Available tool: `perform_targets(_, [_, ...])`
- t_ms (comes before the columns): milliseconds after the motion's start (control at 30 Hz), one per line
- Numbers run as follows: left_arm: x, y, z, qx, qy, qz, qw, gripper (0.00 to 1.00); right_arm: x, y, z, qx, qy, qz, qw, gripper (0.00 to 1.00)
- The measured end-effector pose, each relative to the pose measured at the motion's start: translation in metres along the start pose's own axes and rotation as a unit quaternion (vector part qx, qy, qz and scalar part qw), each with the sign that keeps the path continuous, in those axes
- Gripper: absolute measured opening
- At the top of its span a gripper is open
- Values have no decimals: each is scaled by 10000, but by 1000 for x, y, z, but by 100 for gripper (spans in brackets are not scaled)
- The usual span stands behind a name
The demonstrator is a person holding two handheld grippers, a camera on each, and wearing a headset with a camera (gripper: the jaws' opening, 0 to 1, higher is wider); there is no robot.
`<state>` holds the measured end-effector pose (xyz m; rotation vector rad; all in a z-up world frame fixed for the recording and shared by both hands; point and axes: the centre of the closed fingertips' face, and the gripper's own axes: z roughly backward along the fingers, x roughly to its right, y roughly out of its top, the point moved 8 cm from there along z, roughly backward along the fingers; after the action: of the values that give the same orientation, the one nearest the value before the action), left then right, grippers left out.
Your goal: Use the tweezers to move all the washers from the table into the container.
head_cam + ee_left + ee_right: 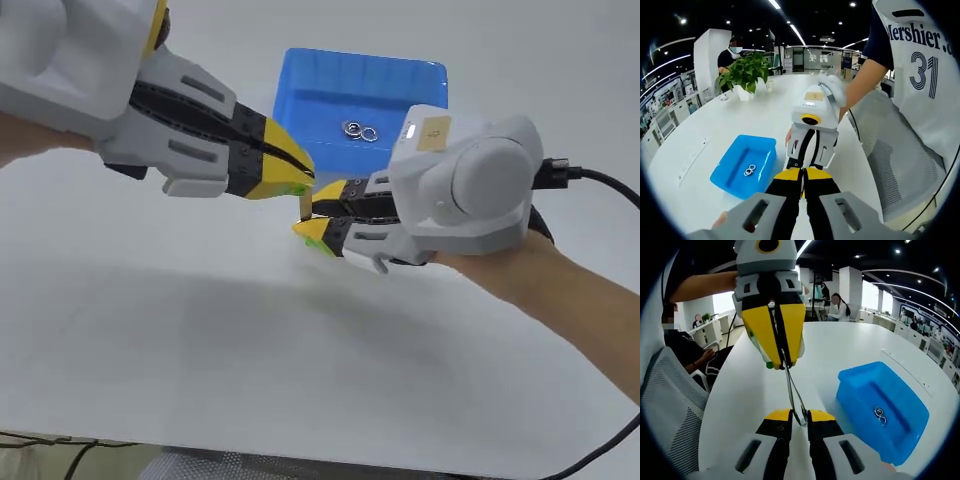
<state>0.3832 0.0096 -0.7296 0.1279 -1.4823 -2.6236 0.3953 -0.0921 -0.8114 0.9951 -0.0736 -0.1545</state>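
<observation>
The left gripper pinches thin metal tweezers; their far ends sit between the barely parted jaws of the right gripper (gripped or not, I cannot tell); two metal washers lie in the blue plastic container.

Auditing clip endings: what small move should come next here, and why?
Probably the left gripper lets go, leaving the tweezers to the right gripper: both seem to grip them, tip to tip, and the washers already lie in the container.

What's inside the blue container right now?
Two washers lie side by side on the blue container's floor. In the head view the left gripper and right gripper cover its near edge.
</observation>
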Motion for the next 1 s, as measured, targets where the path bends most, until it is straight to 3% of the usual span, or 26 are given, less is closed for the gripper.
perform_targets(467, [2, -1, 1, 57, 44, 93, 9999, 5, -1, 0, -3, -12, 35, -21, 10000, 13])
perform_targets(500, [-6, -6, 4, 70, 55, 90, 9999, 5, 0, 0, -3, -15, 36, -13, 10000, 13])
perform_targets(533, [-6, -7, 5, 77, 47, 107, 9999, 5, -1, 0, -3, -20, 44, -12, 10000, 13])
perform_targets(1000, [-5, -5, 6, 105, 101, 148, 9998, 5, -3, 3, 0, -42, 110, 114, 9999, 11])
